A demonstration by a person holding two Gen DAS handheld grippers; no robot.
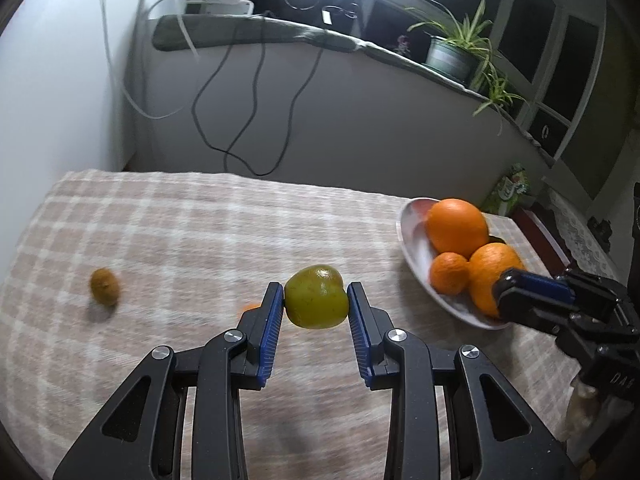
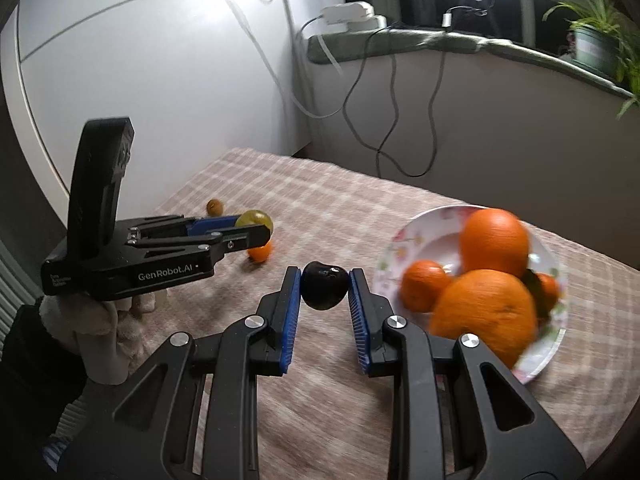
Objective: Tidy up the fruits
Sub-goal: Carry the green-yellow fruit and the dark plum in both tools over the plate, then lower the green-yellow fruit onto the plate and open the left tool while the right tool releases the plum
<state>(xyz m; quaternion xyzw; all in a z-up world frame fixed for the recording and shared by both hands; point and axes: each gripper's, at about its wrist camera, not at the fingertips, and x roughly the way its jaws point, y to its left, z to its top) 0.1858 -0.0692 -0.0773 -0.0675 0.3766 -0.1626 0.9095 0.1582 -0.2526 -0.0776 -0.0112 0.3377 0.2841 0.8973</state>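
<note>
My left gripper (image 1: 316, 300) is shut on a green apple-like fruit (image 1: 317, 298), held above the checked tablecloth; from the right wrist view the same left gripper (image 2: 256, 232) holds that green fruit (image 2: 254, 219) at the left. My right gripper (image 2: 324, 286) is shut on a small dark plum-like fruit (image 2: 324, 286), just left of the floral plate (image 2: 392, 248). The plate (image 1: 412, 248) holds several oranges (image 1: 456, 226) and tangerines (image 2: 424, 285). A kiwi (image 1: 105, 286) lies on the cloth at the left. A small tangerine (image 2: 260, 252) lies under the left gripper.
The table with the checked cloth (image 1: 192, 232) ends at a white wall on the left and a grey ledge behind. Cables (image 1: 248, 120) hang from the ledge. A potted plant (image 1: 452, 52) stands on the sill. A gloved hand (image 2: 104, 332) holds the left gripper.
</note>
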